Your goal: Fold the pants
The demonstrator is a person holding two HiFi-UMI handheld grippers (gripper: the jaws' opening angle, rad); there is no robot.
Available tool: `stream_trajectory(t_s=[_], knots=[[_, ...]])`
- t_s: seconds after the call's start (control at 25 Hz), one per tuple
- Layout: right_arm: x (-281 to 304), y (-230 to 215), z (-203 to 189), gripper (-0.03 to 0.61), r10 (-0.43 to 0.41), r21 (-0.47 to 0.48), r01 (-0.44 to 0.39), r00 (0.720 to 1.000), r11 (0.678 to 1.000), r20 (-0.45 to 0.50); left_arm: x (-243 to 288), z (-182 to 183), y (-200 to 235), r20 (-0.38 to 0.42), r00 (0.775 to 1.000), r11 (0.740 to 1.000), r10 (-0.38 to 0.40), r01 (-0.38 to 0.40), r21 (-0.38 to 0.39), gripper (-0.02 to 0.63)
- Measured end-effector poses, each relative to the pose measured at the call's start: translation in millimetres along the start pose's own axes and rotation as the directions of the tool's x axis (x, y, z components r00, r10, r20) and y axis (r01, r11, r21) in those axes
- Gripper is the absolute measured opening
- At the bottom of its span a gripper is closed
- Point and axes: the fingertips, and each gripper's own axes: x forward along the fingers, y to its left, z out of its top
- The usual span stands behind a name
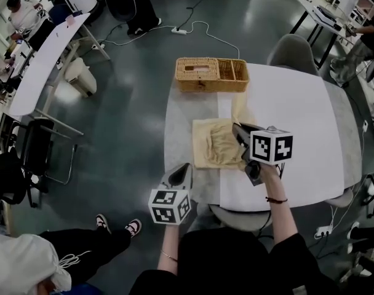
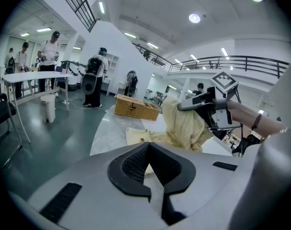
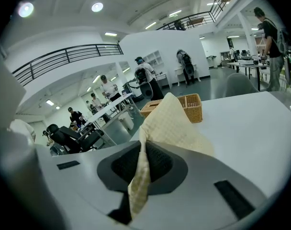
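In the head view, pale yellow pants [image 1: 214, 145] are seen bunched on the white surface [image 1: 298, 134], below a wicker basket [image 1: 211, 74] at the upper middle. A flat, roughly square part is spread towards the left. A narrow strip is drawn up the frame towards the basket, so the long axis seems to run from the near edge to the basket, though the bunching makes this uncertain. The right gripper [image 1: 237, 129] is set at the right edge of the cloth. The left gripper [image 1: 186, 166] is held at the lower left, off the cloth, near the surface's edge. Black-and-white square markers are carried on both cubes.

In the left gripper view, the left gripper [image 2: 148, 144] is shown with its jaws clenched tip to tip and nothing grasped. At centre right the pants [image 2: 184, 126] are lifted into a crumpled peak by the right gripper [image 2: 184, 107], with the rest trailing flat on the surface [image 2: 105, 133]. The basket [image 2: 136, 108] is seen behind.

In the right gripper view, the jaws of the right gripper [image 3: 143, 145] are clenched on a fold of the pants [image 3: 172, 121]. A fine checked weave is shown, and the cloth is raised in a point before the basket [image 3: 194, 107] and the surface [image 3: 251, 123].
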Motion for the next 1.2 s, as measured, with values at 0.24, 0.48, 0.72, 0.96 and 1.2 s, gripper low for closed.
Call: stream_trajectory(t_s=[0.24,0.48,0.72,0.96,1.2], knots=[[37,18,-20,0.031,-0.003,-0.028,0.001,0.997,1.0,-0.073,-5,-10,11,-0.014,1.0,0.999,0.017,-0.018,-0.027,0.008],[63,25,-34,0.031,-0.026,-0.045,0.021,0.993,0.999,-0.118,-8,-14,21,-0.023,0.999,0.999,0.027,-0.028,-0.045,0.008],[80,28,-46,0.031,-0.045,-0.049,0.038,0.988,0.998,-0.15,-7,-17,27,-0.029,0.999,0.998,0.033,-0.034,-0.052,0.008],[96,31,-63,0.031,-0.085,-0.065,0.074,0.98,0.995,-0.182,-6,-19,28,-0.034,0.999,0.998,0.036,-0.038,-0.053,0.008],[105,32,-70,0.031,-0.136,-0.079,0.123,0.974,0.989,-0.181,-5,-19,28,-0.032,0.999,0.998,0.035,-0.036,-0.049,0.008]])
